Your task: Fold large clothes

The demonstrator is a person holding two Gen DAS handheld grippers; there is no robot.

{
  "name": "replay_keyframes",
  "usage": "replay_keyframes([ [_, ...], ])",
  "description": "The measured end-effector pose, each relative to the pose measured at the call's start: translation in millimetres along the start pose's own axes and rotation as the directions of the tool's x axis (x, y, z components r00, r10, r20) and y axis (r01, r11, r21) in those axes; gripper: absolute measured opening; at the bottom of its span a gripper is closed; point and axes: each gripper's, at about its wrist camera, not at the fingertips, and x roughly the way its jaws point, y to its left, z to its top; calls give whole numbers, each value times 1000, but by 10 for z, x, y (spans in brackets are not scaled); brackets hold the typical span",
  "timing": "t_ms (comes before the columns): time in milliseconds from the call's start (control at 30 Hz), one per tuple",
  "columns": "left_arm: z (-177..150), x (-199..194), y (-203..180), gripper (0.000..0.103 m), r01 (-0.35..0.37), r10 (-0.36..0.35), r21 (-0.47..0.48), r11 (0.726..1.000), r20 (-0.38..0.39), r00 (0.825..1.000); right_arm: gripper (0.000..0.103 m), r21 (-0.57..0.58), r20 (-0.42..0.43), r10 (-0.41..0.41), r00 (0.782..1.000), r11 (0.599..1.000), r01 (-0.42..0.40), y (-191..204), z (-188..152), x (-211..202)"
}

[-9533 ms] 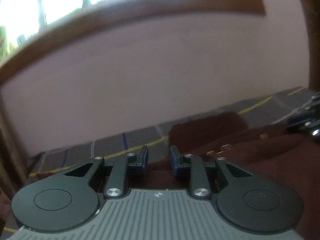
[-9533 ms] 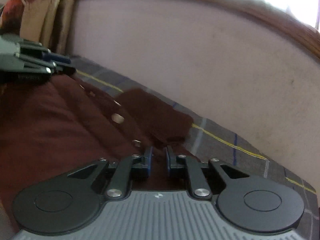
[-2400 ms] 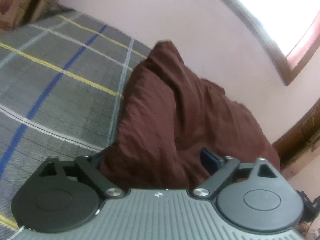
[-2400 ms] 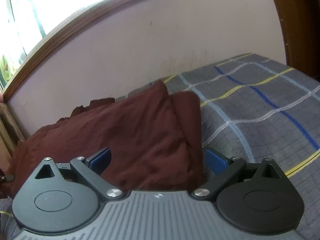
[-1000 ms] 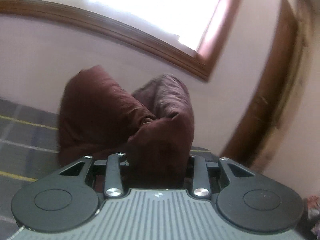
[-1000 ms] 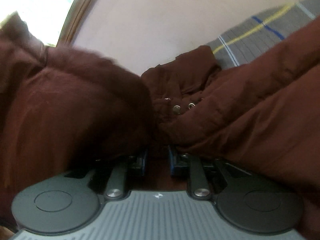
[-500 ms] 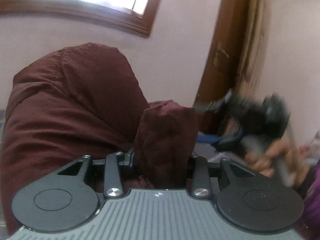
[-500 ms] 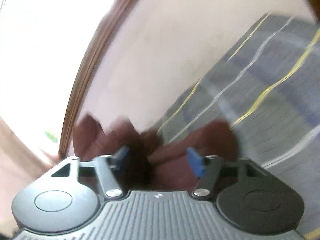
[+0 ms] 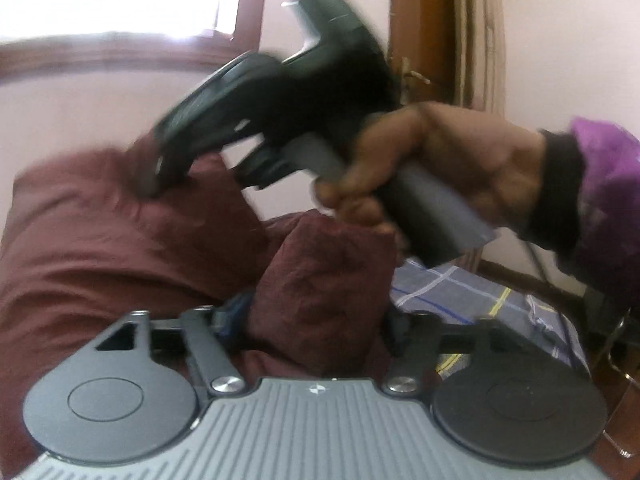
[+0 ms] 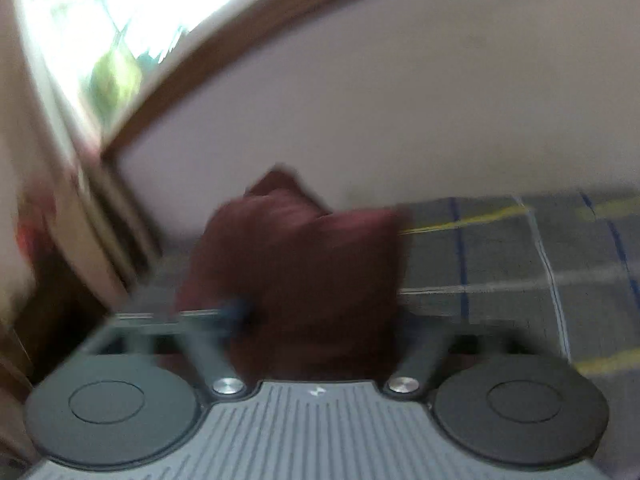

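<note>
The dark maroon garment [image 9: 120, 240] is bunched and lifted off the bed. My left gripper [image 9: 316, 316] is shut on a thick fold of it [image 9: 328, 280] that fills the space between the fingers. In the left wrist view the right gripper [image 9: 160, 176], held in a hand [image 9: 440, 160], presses its tip onto the upper part of the garment. In the blurred right wrist view the garment [image 10: 304, 264] fills the gap of my right gripper [image 10: 324, 320], whose jaws stand fairly wide around the cloth.
A grey checked bedsheet [image 10: 520, 264] with yellow, blue and white lines covers the bed; it also shows in the left wrist view [image 9: 460, 292]. A pale wall [image 10: 400, 100], a wood-framed window [image 9: 120, 0] and a wooden door frame [image 9: 420, 40] stand behind.
The folded garment was picked up off the bed by both grippers. In the last half second the right gripper swung in close over the garment in front of my left gripper.
</note>
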Motion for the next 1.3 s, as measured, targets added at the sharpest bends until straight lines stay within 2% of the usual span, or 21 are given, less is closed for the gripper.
replay_keyframes([
  [33, 24, -68, 13, 73, -1, 1, -11, 1000, 8, 1000, 31, -48, 3, -18, 1000, 999, 18, 72, 7, -35],
  [133, 87, -459, 138, 98, -9, 13, -83, 996, 45, 999, 23, -107, 54, -66, 996, 992, 72, 103, -44, -308],
  [200, 136, -760, 248, 101, -54, 67, -107, 993, 123, 990, 21, -104, 74, -89, 993, 990, 96, 70, -140, -506],
  [300, 223, -852, 451, 100, -107, 122, -102, 989, 146, 982, 20, -72, 87, -106, 991, 991, 113, -25, -346, -733],
  [333, 225, -781, 528, 94, -144, 155, -90, 986, 137, 978, 20, -49, 92, -112, 989, 992, 117, -103, -435, -755],
  [400, 178, -532, 701, 76, -148, 155, -104, 983, 64, 986, 20, 4, 102, -111, 989, 994, 111, -224, -570, -849],
  [433, 123, -357, 818, 58, -117, 117, -146, 982, -9, 993, 20, 46, 113, -108, 988, 994, 103, -321, -644, -903],
  [467, 63, -253, 892, 60, -91, 88, -181, 979, -29, 996, 20, 88, 130, -105, 986, 992, 94, -381, -700, -967],
  [533, -10, -217, 833, 62, -113, 113, -140, 984, -4, 994, 25, 232, 200, -91, 976, 972, 43, -541, -853, -1158],
  [567, -24, -227, 816, 69, -118, 119, -123, 985, 0, 993, 30, 302, 223, -107, 969, 953, 36, -610, -941, -1272],
  [633, -75, -191, 774, 76, -108, 109, -125, 986, 3, 994, 68, 374, 221, -165, 961, 925, 72, -682, -1090, -1431],
  [667, -85, -180, 776, 77, -115, 117, -118, 986, 5, 993, 94, 404, 229, -199, 953, 910, 93, -719, -1185, -1518],
  [700, -90, -189, 778, 78, -117, 118, -113, 987, 7, 993, 98, 426, 226, -204, 953, 900, 92, -744, -1270, -1565],
  [800, -72, -103, 737, 82, -114, 116, -122, 986, 6, 993, 98, 463, 200, -121, 972, 886, 15, -756, -1399, -1533],
  [867, -84, -109, 658, 85, -117, 119, -116, 986, 6, 993, 98, 443, 151, -70, 986, 896, -5, -652, -1354, -1333],
  [933, -107, -145, 629, 89, -131, 133, -108, 985, 10, 991, 94, 395, 92, -72, 993, 918, 30, -510, -1295, -1003],
  [1000, -101, -160, 635, 94, -176, 177, -111, 978, 3, 984, 56, 263, 99, -53, 994, 964, 25, -301, -1171, -725],
  [1033, -77, -179, 673, 95, -195, 196, -125, 973, -4, 981, 51, 230, 120, -37, 992, 973, 9, -256, -1076, -657],
  [1100, -5, -177, 785, 95, -173, 173, -195, 965, -17, 985, 32, 210, 200, -1, 980, 977, -42, -278, -897, -689],
  [1167, 95, -184, 827, 94, -122, 123, -239, 963, -9, 992, 30, 223, 266, 21, 964, 971, -83, -420, -868, -818],
  [1300, 35, -37, 558, 94, -90, 89, -132, 987, -15, 996, 32, 268, 246, -28, 969, 963, -40, -821, -1233, -821],
])
